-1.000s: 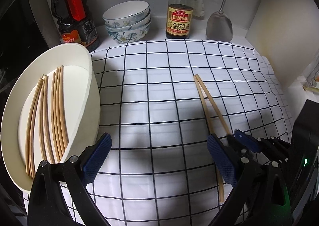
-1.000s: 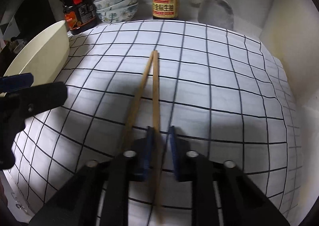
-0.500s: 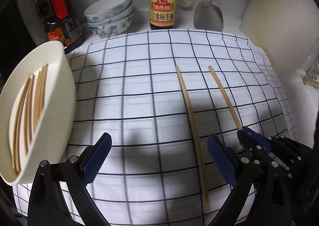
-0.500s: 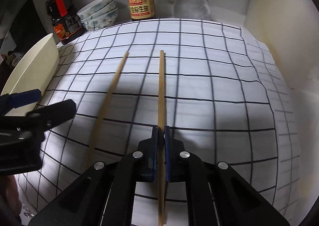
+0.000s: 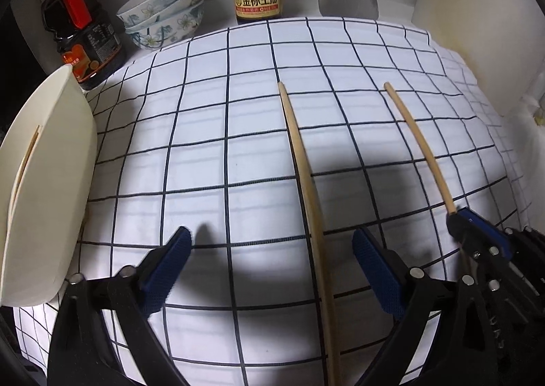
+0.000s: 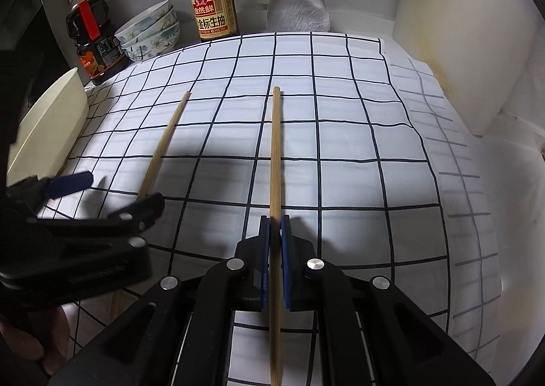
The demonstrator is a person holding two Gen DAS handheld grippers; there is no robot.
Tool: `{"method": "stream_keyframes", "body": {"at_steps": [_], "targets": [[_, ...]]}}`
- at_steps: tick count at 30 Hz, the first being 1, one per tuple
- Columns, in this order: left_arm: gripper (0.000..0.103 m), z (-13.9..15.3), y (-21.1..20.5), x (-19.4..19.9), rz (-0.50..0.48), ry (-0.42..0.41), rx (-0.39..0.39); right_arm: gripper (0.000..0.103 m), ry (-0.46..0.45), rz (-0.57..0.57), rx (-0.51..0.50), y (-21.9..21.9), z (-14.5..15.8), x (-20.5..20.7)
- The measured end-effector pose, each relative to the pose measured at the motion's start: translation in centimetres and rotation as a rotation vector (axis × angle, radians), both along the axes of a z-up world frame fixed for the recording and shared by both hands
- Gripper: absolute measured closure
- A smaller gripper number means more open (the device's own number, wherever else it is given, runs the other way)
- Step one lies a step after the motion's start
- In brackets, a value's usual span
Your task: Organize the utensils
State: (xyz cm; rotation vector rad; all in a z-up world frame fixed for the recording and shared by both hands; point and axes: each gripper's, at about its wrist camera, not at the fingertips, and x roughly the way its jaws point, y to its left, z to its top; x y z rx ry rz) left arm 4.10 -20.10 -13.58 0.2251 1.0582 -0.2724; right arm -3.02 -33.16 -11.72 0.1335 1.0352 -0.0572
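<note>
Nearly done: the right gripper (image 6: pixel 275 229) clamps one chopstick (image 6: pixel 275 147) over the checked cloth (image 6: pixel 357 147), its mate (image 5: pixel 299 161) lying beside, while the left gripper (image 5: pixel 272 249) gapes wide near the tray (image 5: pixel 51 181) already holding chopsticks.

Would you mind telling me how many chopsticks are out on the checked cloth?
2: one chopstick is clamped in the right gripper; the other chopstick lies between the left gripper's open jaws. More may be hidden in the white tray.
</note>
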Motion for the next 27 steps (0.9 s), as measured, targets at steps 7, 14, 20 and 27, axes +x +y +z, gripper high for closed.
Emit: {"method": "stream_keyframes", "body": {"at_steps": [7, 14, 20, 27], "targets": [[0.066, 0.6, -1.0, -1.2, -0.048, -0.014, -0.046, 0.097, -0.001, -0.004, 0.002, 0.0, 0.0, 0.0], [0.096, 0.8, -1.3, -1.7, -0.081, 0.012, -0.057, 0.097, 0.012, -0.009, 0.015, -0.1, 0.1, 0.2], [0.096, 2.3, 0.1, -1.6, -0.077, 0.011, -0.081, 0.097, 0.013, -0.019, 0.053, 0.2, 1.0, 0.4], [0.096, 6.0, 3.1, -1.3, -0.056, -0.02, -0.141, 0.097, -0.021, 0.01, 0.061, 2.3, 4.0, 1.1]]}}
